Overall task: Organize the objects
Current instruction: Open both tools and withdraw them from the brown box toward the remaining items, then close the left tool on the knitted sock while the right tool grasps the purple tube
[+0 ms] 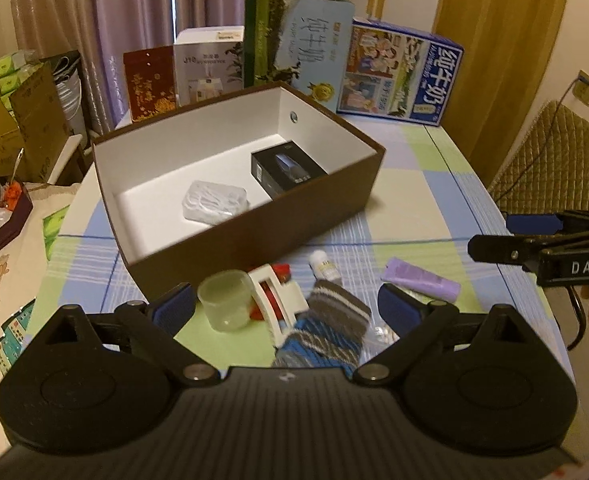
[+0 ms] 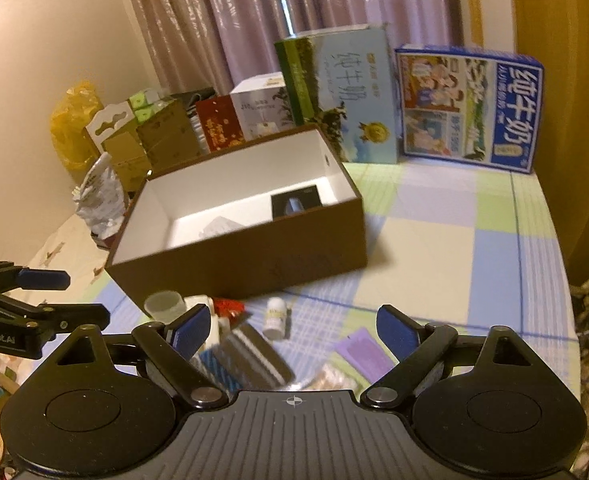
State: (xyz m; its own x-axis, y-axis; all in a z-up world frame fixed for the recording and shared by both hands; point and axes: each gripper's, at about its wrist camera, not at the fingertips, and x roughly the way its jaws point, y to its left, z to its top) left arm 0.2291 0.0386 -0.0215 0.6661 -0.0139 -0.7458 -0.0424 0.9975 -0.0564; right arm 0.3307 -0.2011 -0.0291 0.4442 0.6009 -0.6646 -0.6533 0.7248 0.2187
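The left gripper [image 1: 284, 310] fills the bottom of the left wrist view, its blue-padded fingers [image 1: 174, 306] spread wide with nothing between them touching either pad. In the gap lie several loose things on the checked pastel tablecloth [image 1: 434, 184]: a small translucent plastic cup [image 1: 224, 302] just inside the left pad, a white plastic clip-like frame with red parts [image 1: 276, 298] beside it, and a rolled striped sock in blue, grey and white [image 1: 322, 332] at the centre bottom. A small white bottle with a yellow label [image 1: 324, 268] stands a little higher in the frame, and a flat lilac tube [image 1: 420, 280] lies to its right, near the right pad.

Above the gap, at mid-frame, sits the open brown cardboard box with a white inside [image 1: 254, 224]. It holds a small black carton [image 1: 288, 172] at its right and a clear plastic case [image 1: 216, 202] left of that.

The right gripper [image 2: 294, 330] in its own view is likewise wide apart and holds nothing; the sock [image 2: 250, 354] and white bottle [image 2: 274, 318] lie blurred between its fingers, the lilac tube [image 2: 360, 354] lower right of them, the brown box [image 2: 254, 248] above. In the left wrist view that gripper [image 1: 490, 236] enters from the right edge at mid-height.

Tall printed milk cartons [image 1: 298, 40] stand at the table's far edge in the upper frame.
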